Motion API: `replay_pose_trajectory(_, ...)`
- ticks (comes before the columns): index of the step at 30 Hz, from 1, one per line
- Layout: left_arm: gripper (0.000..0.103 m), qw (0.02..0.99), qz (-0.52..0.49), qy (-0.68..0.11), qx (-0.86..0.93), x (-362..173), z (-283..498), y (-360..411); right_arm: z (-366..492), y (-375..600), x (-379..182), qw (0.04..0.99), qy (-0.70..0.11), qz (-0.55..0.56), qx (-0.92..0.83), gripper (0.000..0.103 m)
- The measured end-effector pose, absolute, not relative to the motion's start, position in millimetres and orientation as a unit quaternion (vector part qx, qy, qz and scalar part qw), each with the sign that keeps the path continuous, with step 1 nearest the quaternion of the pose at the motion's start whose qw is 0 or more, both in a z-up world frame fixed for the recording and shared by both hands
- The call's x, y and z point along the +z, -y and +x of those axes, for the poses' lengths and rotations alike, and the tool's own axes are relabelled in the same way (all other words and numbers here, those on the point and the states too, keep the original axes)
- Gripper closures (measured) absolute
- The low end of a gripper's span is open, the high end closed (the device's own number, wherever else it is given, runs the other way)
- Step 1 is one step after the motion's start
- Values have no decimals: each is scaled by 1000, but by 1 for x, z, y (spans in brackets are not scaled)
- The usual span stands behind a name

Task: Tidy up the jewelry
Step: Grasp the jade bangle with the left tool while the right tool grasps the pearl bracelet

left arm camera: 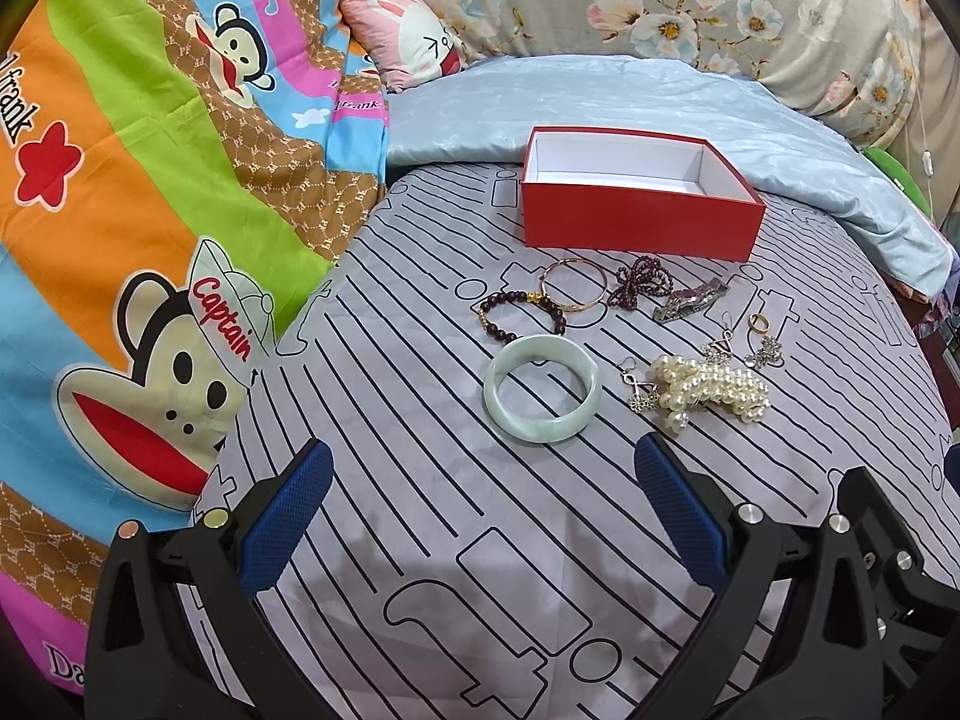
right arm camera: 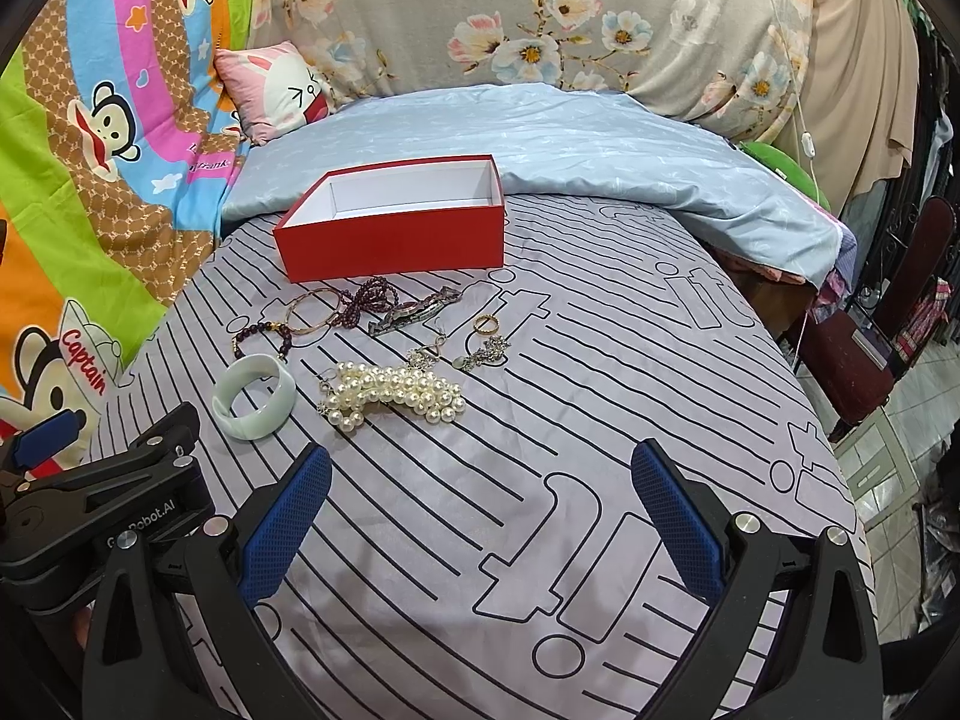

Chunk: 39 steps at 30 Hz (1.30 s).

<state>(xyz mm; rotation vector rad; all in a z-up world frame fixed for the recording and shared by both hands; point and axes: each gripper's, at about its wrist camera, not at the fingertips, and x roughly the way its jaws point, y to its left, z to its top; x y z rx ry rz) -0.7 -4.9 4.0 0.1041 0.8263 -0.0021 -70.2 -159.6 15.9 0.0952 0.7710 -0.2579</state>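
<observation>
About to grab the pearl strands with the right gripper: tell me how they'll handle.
The pearl strands lie bunched in loose loops, so they will probably sag and dangle. The round, glossy beads may slip between the pads. An earring touches them and could snag.

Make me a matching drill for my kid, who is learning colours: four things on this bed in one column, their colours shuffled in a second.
Things:
1. box
2. bangle
3. pearl strands
4. beaded bracelet

Colours:
A. pale green
B. dark maroon
C. red outside, white inside
D. creamy white

Pairs: 1-C, 2-A, 3-D, 4-B
</observation>
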Motion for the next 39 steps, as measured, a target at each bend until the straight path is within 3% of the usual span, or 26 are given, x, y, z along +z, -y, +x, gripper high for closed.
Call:
replay_pose_trajectory(25,5,894,24,-447,3,-37,41,-13,-20,168,-26,909,-410,40,-61,5)
replay_pose_trajectory(34,6,885,33,-465,4,-59,78,-7,17,171,-49,901,-434,15,-23,13)
replay_pose_trajectory(39,22,879,29,-476,-9,-67,91,-5,29,170,-54,899,-439,-1,12,18)
